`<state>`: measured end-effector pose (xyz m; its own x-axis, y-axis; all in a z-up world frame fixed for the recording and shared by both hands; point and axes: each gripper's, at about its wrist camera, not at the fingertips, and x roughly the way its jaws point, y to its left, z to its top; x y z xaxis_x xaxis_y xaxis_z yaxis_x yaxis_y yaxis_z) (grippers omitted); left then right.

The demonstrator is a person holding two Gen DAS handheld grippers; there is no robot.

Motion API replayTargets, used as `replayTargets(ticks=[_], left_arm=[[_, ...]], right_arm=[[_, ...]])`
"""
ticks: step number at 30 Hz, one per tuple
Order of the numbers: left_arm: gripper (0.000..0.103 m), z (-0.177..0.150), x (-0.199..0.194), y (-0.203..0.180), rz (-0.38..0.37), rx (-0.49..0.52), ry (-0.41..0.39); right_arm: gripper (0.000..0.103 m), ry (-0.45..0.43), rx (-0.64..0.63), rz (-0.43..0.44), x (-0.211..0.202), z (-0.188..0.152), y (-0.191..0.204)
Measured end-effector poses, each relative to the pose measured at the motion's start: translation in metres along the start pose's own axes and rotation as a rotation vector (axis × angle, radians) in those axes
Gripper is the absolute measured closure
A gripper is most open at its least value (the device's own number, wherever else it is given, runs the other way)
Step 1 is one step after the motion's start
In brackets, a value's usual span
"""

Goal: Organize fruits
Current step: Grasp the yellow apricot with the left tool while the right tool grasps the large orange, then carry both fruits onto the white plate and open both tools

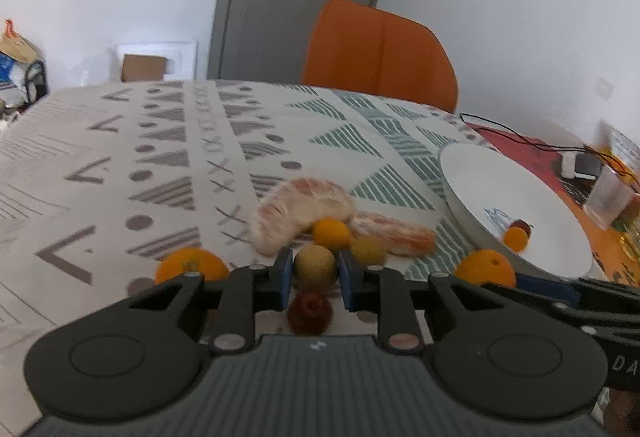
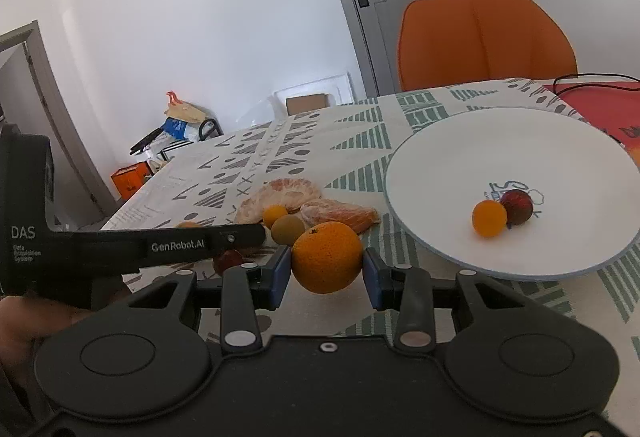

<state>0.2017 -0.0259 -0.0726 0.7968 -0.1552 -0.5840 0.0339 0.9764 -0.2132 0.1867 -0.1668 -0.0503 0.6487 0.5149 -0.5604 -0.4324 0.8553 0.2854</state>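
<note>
In the left wrist view my left gripper [image 1: 315,275] has its blue pads pressed on both sides of a round greenish-brown fruit [image 1: 315,265] on the patterned tablecloth. A dark red fruit [image 1: 310,313] lies just under the jaws. My right gripper [image 2: 326,277] is shut on a large orange [image 2: 326,257], held slightly above the cloth, left of the white plate [image 2: 440,165]. The plate holds a small orange fruit [image 2: 489,218] and a dark red one [image 2: 517,206]. Two peeled pomelo segments [image 1: 304,209], a small orange fruit [image 1: 330,233], a second greenish fruit [image 1: 368,249] and another orange [image 1: 192,265] lie on the cloth.
An orange chair [image 1: 380,53] stands at the table's far side. A red mat with cables, a white adapter [image 1: 568,163] and a clear cup [image 1: 608,197] lie right of the plate. The left gripper's finger [image 2: 200,245] reaches across the right wrist view.
</note>
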Motion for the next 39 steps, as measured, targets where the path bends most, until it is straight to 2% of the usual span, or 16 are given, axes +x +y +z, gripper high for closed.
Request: replayTargets(ticks=[17, 39], left_arm=[[0.08, 0.013, -0.031, -0.014, -0.017, 0.024, -0.077], [0.08, 0.018, -0.026, -0.074, -0.045, 0.124, -0.098]], right_arm=[[0.066, -0.071, 0.025, -0.032, -0.02, 0.004, -0.008], [0.066, -0.174, 0.081, -0.155, -0.054, 0.005, -0.046]])
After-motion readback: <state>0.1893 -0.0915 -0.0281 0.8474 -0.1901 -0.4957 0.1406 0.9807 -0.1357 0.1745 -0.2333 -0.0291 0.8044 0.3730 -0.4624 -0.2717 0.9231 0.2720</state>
